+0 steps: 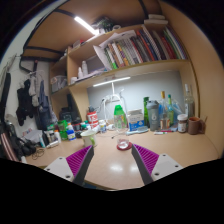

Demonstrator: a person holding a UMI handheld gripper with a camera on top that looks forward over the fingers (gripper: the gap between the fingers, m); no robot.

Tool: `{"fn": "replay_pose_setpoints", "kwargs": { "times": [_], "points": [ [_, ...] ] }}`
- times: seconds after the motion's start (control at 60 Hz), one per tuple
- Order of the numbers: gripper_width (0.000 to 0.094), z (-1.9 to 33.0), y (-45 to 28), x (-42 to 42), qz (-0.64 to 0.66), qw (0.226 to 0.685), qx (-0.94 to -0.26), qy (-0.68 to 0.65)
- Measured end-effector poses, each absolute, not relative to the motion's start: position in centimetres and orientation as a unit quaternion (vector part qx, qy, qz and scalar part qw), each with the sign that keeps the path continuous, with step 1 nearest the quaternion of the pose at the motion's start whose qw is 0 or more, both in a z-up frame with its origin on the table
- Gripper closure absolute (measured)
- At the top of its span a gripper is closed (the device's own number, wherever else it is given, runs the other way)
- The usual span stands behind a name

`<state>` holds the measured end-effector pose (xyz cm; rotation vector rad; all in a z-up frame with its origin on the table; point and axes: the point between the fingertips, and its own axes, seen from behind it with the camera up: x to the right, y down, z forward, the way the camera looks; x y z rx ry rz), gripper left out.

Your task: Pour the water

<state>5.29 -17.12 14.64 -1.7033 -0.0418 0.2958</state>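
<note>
Hovering above a wooden desk [110, 172], the gripper [112, 160] is seen with its two fingers spread wide, purple pads [78, 158] facing each other, nothing between them and nothing touched. Bare desk is seen in the gap. Released state; no grasp made.

Just ahead of the fingers, slightly toward the right finger, a small pink-topped cup-like item [124, 144] is set on the desk; what it is cannot be told for sure. Beyond it, a clear bottle with a green cap [120, 119] is stood upright, likely the water source for pouring, though that is a judgement only. Further beyond and to the right, a cluster of bottles and jars [165, 114] is lined against the wall, kept back so the middle of the desk is left free as working space. To the left beyond the fingers, more clutter of small containers [66, 130] is seen. Above, a shelf of books [140, 48] is mounted, well clear of the work area.

The wide opening is judged as readiness for an approach. Pouring is judged not yet begun; nothing is held.
</note>
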Motion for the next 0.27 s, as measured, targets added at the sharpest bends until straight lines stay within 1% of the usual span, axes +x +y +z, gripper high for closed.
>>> {"fn": "replay_pose_setpoints", "kwargs": {
  "times": [0.117, 0.267],
  "points": [
    [0.0094, 15.2, -21.3, 5.7, 0.131, 0.655, -0.744, -0.027],
    [0.0092, 16.0, -24.4, 6.8, 0.114, 0.67, -0.733, -0.026]
  ]
}}
